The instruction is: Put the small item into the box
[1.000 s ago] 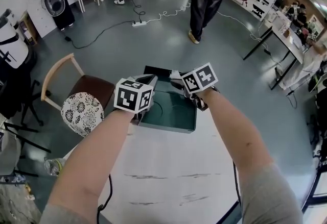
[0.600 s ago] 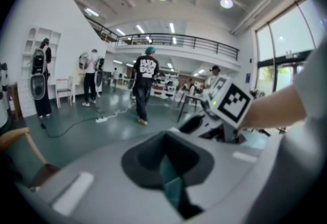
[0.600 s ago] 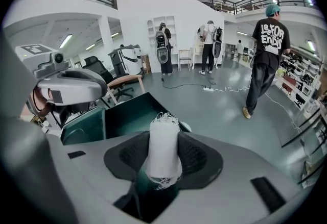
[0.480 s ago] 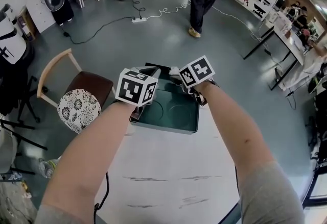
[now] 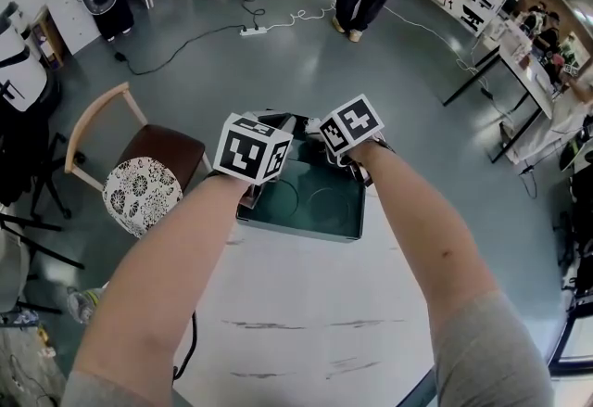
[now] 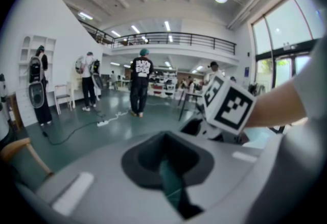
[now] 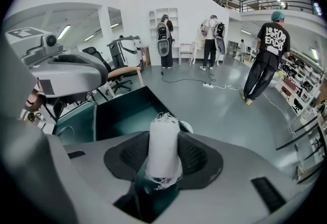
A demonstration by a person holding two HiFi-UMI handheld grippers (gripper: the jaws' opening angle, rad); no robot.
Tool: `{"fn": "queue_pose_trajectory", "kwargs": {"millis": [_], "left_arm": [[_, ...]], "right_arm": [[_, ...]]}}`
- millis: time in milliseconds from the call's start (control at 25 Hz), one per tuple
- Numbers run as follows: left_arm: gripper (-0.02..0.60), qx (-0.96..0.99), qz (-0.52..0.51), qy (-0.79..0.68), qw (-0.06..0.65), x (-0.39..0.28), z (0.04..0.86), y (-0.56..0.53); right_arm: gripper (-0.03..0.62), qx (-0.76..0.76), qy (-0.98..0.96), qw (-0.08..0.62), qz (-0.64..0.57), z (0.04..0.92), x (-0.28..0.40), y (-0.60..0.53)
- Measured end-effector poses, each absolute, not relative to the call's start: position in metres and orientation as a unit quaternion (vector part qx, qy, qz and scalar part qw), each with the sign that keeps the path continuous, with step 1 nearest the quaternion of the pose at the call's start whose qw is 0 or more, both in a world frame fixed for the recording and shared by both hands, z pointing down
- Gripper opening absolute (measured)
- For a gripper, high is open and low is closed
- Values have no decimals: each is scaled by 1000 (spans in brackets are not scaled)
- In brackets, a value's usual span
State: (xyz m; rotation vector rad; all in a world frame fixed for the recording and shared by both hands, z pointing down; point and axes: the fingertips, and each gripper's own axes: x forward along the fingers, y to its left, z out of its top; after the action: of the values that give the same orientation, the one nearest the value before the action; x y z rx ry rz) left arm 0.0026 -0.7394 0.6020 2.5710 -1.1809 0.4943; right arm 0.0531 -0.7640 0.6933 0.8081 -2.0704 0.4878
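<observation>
A dark green box (image 5: 310, 231) stands open at the far end of the white table. My right gripper (image 5: 317, 133) hangs over the box's far right part, tilted down. It is shut on a small white roll of frayed thread (image 7: 163, 150), which stands upright between its jaws (image 7: 162, 172) with the box (image 7: 116, 116) below and to the left. My left gripper (image 5: 276, 127) is at the box's left side. In the left gripper view a thin green strip of the box's edge (image 6: 171, 183) is pinched between its jaws. The marker cubes hide both sets of fingertips in the head view.
A wooden chair with a patterned cushion (image 5: 141, 194) stands left of the table (image 5: 306, 322). Cables and a power strip (image 5: 253, 30) lie on the grey floor beyond. People stand at the far end, one (image 7: 265, 57) near the desks on the right (image 5: 519, 62).
My right gripper has sunk a little toward the box with the roll still in it. The left gripper has stayed at the box's edge.
</observation>
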Motion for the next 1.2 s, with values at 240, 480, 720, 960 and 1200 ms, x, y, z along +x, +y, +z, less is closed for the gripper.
{"fn": "queue_pose_trajectory", "kwargs": {"millis": [240,480,720,960,1200], "left_arm": [[6,887,167,-407,138,3,602,-740],[6,888,167,-405,140,3,607,-738],[5,888,168,-406,139,2,608,-736],[6,887,168,-407,140,6,604,-733],[6,886,169,-408,139,4,601,-729]], "right_arm": [[172,327,-825,421,187,695,49,-766],[173,332,-825,418,185,696,46,-766],[207,327,-833,406,186,692,42,-764],[207,331,-836,398,181,682,45,-764],[207,336,-836,395,180,675,47,-760]]}}
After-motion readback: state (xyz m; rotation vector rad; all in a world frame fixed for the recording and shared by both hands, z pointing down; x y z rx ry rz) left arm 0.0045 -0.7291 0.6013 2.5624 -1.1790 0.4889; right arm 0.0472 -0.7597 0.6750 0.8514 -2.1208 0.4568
